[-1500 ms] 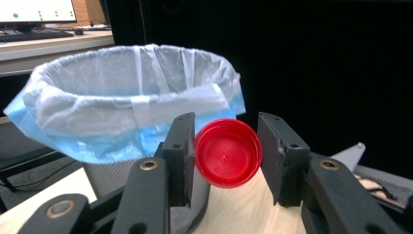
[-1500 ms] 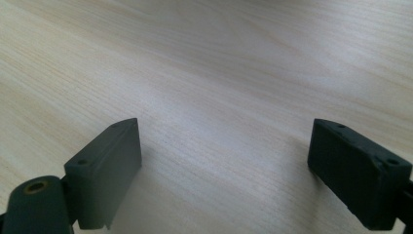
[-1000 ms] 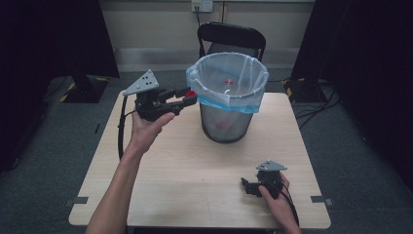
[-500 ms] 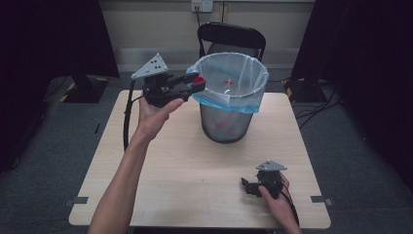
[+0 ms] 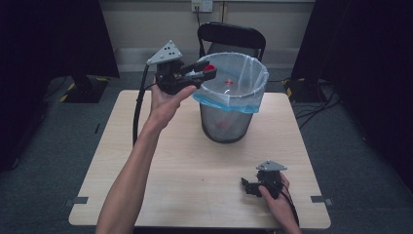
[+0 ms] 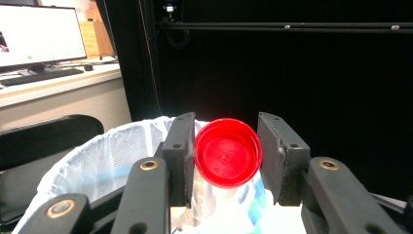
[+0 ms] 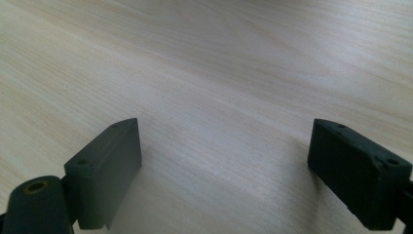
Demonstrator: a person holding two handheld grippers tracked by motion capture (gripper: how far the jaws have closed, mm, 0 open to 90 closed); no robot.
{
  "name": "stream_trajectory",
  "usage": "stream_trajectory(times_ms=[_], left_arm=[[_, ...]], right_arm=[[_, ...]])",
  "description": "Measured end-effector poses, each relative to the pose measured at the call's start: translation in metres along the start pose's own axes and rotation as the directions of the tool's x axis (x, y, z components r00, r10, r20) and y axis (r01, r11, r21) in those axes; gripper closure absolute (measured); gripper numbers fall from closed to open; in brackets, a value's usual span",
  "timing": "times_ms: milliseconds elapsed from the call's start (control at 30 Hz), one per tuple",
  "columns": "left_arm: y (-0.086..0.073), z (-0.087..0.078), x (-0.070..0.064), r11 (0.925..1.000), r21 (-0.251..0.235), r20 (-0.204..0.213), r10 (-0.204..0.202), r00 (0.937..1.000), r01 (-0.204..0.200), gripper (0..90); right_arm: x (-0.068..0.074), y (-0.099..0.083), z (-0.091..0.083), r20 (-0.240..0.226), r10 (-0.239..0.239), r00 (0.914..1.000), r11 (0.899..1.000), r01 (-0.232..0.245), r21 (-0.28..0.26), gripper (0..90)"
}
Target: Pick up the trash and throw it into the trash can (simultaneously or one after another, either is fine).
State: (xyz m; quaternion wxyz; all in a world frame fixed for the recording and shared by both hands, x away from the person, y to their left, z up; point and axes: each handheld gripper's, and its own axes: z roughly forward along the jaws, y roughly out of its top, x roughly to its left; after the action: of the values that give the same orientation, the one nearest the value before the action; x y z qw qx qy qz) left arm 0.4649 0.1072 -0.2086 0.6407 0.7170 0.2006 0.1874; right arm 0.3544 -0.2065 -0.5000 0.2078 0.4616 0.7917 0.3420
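Left tool (image 6: 225,148) clamped on red bottle cap (image 6: 228,152), held over rim of lined wire bin (image 5: 233,100). Advance past rim, then release. Right tool (image 7: 224,165) wide open, empty, low over table (image 5: 165,165).

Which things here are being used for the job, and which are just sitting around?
Being used:
- round red plastic cap, pinched between the fingers of the left gripper
- grey mesh waste bin with a blue-white plastic liner, just under the cap

Just sitting around:
- right gripper, open, resting low on the light wooden table
- black chair behind the table
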Motion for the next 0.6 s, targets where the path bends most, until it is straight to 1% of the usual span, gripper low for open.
stream_trajectory(times_ms=[67,133,300,467,500,533,567,600], left_arm=[[0.0,0.005,0.001,1.0,0.009,-0.002,-0.001,1.0,0.001,59.7],[0.0,0.009,0.003,0.9999,0.005,0.003,-0.011,0.9999,0.011,59.7],[0.0,0.019,0.007,0.9996,0.015,0.02,-0.023,0.9995,0.023,59.7],[0.003,0.029,0.012,0.9993,0.025,0.016,-0.029,0.9995,0.028,59.8],[0.003,0.03,0.012,0.9994,0.025,0.015,-0.025,0.9996,0.025,59.8],[0.003,0.032,0.012,0.9994,0.018,0.018,-0.03,0.9994,0.03,59.7],[0.002,0.033,0.013,0.9995,0.014,0.027,-0.028,0.9992,0.028,59.7],[0.0,0.035,0.012,0.9994,0.004,0.036,-0.034,0.9988,0.034,59.6]], right_arm=[[0.0,0.0,0.0,0.0,0.0,1.0,1.0,0.0,0.0,11.6],[0.0,0.0,0.0,0.0,-0.001,1.0,1.0,0.001,0.0,11.6],[0.0,0.0,0.0,0.0,0.0,1.0,1.0,0.0,0.0,11.6],[0.0,0.0,0.0,-0.001,0.001,1.0,1.0,-0.001,0.001,11.5],[0.0,0.0,0.0,-0.001,0.001,1.0,1.0,-0.001,0.001,11.6],[0.0,0.0,0.0,-0.001,0.001,1.0,1.0,-0.001,0.001,11.6],[0.0,0.0,0.0,-0.001,0.001,1.0,1.0,-0.001,0.001,11.6],[0.0,0.0,0.0,-0.001,0.001,1.0,1.0,-0.001,0.0,11.5]])
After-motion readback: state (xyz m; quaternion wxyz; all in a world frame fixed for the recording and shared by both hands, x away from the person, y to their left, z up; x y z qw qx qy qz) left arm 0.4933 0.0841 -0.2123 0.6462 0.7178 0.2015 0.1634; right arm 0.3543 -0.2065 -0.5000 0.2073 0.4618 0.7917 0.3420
